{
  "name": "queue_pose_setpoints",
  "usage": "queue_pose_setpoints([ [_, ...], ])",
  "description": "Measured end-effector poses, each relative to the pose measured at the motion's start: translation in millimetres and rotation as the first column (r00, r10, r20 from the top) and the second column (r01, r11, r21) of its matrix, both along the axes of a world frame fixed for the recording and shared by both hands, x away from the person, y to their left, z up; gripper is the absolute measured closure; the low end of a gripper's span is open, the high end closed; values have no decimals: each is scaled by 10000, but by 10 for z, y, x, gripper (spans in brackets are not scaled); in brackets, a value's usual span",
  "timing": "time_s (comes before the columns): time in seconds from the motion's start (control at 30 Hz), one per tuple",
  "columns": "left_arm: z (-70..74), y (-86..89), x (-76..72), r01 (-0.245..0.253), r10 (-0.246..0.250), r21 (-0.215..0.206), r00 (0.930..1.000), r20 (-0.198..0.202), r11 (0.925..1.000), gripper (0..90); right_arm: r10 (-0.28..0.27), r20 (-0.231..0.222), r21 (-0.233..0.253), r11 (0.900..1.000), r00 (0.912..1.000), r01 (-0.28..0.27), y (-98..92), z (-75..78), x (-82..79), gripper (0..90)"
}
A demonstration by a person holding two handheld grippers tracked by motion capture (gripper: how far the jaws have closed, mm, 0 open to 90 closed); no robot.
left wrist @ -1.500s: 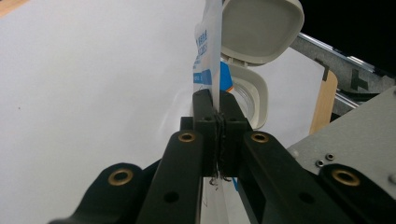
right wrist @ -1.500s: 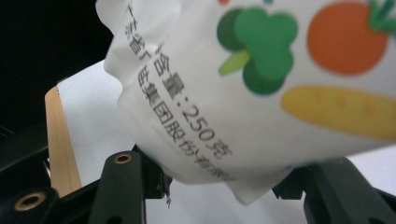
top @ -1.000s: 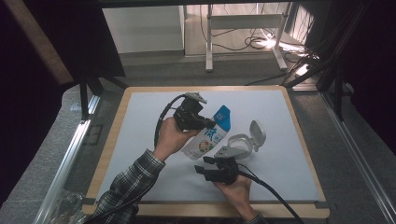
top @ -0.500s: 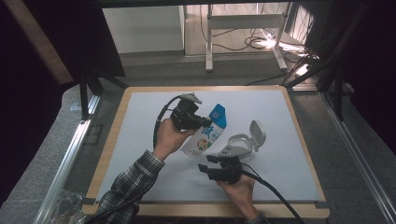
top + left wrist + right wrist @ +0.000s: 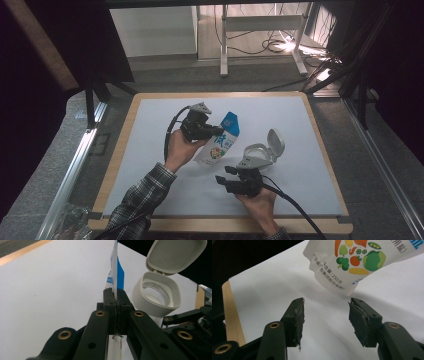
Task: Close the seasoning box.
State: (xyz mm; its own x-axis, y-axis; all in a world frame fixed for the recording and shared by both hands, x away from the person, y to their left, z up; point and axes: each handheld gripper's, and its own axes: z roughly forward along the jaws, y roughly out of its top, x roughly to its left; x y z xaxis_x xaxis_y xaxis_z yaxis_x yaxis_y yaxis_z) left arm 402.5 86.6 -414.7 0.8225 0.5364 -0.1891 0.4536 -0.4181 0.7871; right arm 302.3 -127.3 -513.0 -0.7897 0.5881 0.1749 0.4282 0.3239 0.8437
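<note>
Left claw [image 5: 115, 293] pinches white/blue veg-print pouch [image 5: 220, 141] lifted w/ edge up; right claw [image 5: 325, 315] gapes.

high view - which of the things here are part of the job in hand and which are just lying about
In use:
- salt pouch, pinched in the left claw
- white jar, lid flipped open, beside the pouch
- right claw, open just below the pouch

Lying about:
- white stand on the floor beyond the table
- cables near it

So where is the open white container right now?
In the high view, the white container stands right of centre on the table, lid open, just right of the pouch and beyond the right claw.
</note>
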Motion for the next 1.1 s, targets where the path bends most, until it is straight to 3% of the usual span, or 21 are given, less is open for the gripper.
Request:
queue_pose_setpoints([
  [0.53,-172,313,-111,-92,108,-662,9997,235,9978,884,42,3,-618,9981,10000,-42,-120,12,-66,474],
  [1.1,-226,627,-383,-128,166,-861,9989,436,9962,859,50,-706,-879,9961,9975,-113,-299,-42,-178,510],
])
